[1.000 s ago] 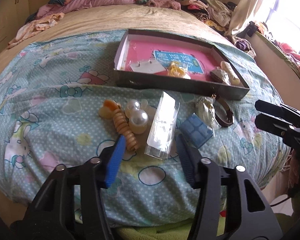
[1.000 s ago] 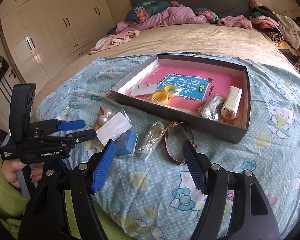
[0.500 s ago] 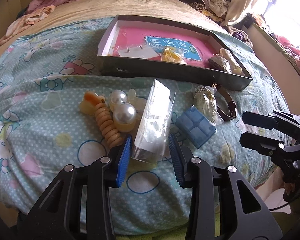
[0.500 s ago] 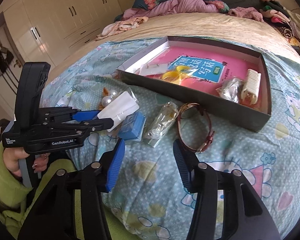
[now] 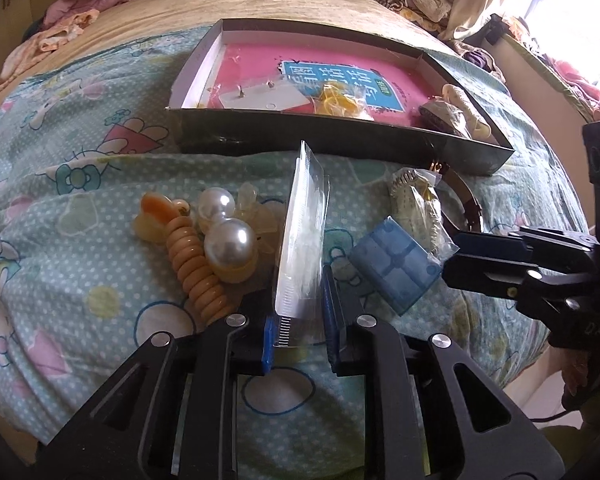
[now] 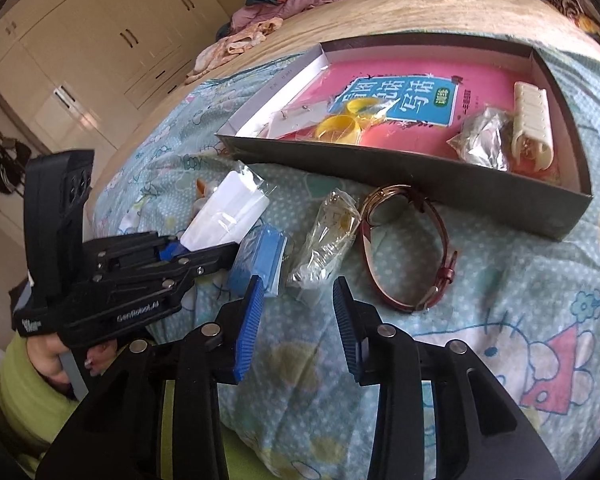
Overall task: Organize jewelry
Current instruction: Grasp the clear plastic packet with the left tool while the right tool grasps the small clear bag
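My left gripper (image 5: 298, 320) is shut on the near end of a clear plastic packet (image 5: 304, 236), which stands on its edge on the bedspread. The right wrist view shows this left gripper (image 6: 204, 246) holding the packet (image 6: 228, 212) too. My right gripper (image 6: 296, 292) is closing, and the near end of a small clear jewelry bag (image 6: 324, 240) lies between its fingertips without being touched by the pads. A blue box (image 6: 260, 264) lies just left of that bag and a red-strapped watch (image 6: 404, 248) lies just right of it. In the left wrist view the right gripper (image 5: 452, 256) hovers beside the blue box (image 5: 394, 266).
A shallow dark box (image 6: 380, 168) with a pink book inside holds yellow bangles (image 6: 340, 124), a silver bag (image 6: 480, 140) and a cream clip (image 6: 534, 124). Pearl ornaments (image 5: 230, 242) and an orange beaded bracelet (image 5: 196, 272) lie left of the packet. Clothes are piled at the far end of the bed.
The left jaws closed onto the clear packet and tipped it up on its edge. The right gripper came down toward the small clear bag while its jaws narrowed.
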`<state>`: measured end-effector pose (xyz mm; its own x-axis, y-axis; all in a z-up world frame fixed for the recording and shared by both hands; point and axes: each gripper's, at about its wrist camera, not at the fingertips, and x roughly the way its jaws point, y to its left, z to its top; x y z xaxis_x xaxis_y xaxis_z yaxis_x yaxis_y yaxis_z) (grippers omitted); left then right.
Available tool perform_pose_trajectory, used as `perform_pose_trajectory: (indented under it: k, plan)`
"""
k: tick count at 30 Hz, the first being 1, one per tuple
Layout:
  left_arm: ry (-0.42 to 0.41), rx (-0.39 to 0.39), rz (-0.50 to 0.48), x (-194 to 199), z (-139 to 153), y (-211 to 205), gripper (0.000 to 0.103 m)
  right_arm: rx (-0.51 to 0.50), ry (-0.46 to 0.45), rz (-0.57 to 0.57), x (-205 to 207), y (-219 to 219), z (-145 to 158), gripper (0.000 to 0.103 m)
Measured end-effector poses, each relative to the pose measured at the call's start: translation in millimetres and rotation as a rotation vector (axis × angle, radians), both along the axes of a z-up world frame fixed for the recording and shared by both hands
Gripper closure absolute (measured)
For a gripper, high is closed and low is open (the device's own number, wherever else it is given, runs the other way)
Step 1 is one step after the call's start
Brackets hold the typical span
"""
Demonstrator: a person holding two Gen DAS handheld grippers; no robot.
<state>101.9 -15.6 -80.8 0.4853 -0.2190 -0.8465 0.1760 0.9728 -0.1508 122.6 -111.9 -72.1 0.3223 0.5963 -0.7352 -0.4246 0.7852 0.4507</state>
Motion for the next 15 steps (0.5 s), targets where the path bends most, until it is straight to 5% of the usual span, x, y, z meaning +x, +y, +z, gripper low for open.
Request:
perform_pose_trajectory:
  k: [10,15]
  plan:
    - [-0.068,-0.067,0.018,-13.1,22.4,14.2,0.092,0.033,0.094,-0.055,24.9,7.6,-15.3,0.069]
    - [-0.086,-0.08,0.035,-15.5,29.7,20.9,0.092,0.03,0.054,-0.052,27.3,13.0,-16.3,0.076]
